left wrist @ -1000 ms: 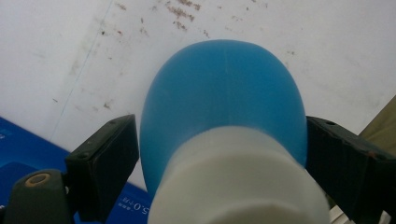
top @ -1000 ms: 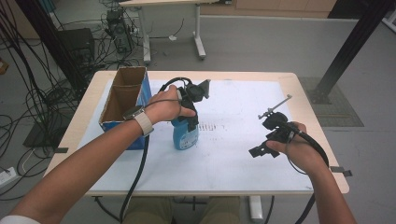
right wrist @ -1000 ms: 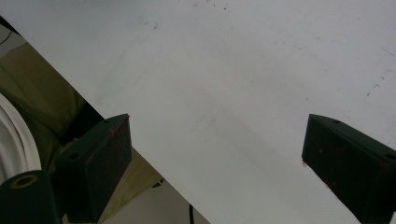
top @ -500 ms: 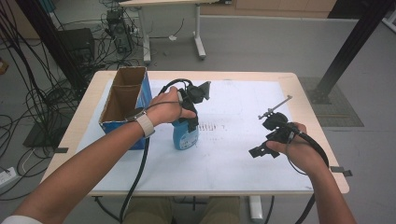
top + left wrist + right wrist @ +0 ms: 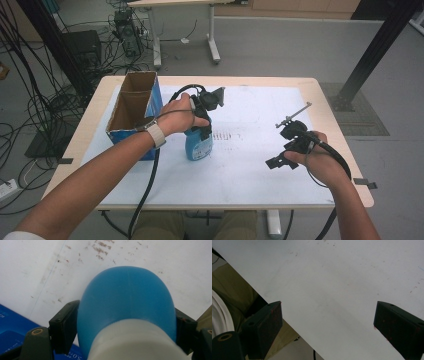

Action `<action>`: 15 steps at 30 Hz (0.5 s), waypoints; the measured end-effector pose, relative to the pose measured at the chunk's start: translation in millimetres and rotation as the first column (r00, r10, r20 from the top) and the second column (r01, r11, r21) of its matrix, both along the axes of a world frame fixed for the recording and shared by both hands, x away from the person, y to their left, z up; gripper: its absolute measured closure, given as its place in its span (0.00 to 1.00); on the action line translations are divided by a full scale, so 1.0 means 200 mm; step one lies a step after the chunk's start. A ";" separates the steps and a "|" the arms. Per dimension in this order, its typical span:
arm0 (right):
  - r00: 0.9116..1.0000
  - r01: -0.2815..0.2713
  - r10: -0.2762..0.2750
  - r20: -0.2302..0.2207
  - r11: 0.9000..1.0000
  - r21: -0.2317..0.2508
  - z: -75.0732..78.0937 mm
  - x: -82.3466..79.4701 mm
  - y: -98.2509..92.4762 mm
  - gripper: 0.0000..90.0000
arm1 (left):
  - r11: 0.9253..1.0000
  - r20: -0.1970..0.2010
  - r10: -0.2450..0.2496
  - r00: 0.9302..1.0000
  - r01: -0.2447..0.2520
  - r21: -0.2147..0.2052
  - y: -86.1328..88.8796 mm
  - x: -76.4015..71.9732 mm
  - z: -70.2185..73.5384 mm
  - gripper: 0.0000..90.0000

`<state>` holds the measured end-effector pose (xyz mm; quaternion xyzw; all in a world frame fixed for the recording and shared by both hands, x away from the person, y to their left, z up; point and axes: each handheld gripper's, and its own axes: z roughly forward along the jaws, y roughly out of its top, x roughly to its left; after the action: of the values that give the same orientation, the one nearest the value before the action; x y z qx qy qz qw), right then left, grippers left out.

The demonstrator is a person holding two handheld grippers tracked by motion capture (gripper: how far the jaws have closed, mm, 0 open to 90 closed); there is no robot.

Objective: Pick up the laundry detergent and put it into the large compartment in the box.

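My left tool [image 5: 125,327] had just been closing, and clamped the blue bottle [image 5: 127,297]; my right tool [image 5: 327,322] stood apart above the table [image 5: 337,277].

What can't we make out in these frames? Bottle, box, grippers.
- Blue bottle: label print too small in the high view; the left hand covers its top.
- Bottle base: cut off behind its own shoulder in the left gripper view.
- Cardboard box: its floor is hidden by its walls in the high view.
- Right gripper: jaws stand wide over bare table; the high view is too small to show the tips.
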<state>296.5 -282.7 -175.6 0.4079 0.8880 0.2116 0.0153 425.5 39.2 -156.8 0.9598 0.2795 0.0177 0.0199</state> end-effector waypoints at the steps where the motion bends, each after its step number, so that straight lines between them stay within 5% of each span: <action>1: 1.000 0.002 -0.002 -0.001 1.000 0.001 0.00 0.00 0.00 0.09 | 1.000 0.001 0.001 1.000 -0.001 0.000 0.00 0.00 0.00 0.27; 15: 1.000 0.002 -0.002 0.002 1.000 0.003 0.00 -0.01 -0.01 0.09 | 1.000 0.011 -0.003 1.000 0.002 0.010 -0.01 -0.01 0.00 0.31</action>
<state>295.2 -283.8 -176.1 0.4088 0.8872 0.2135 0.0159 423.3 36.5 -156.7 0.9601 0.2781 0.0246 0.0168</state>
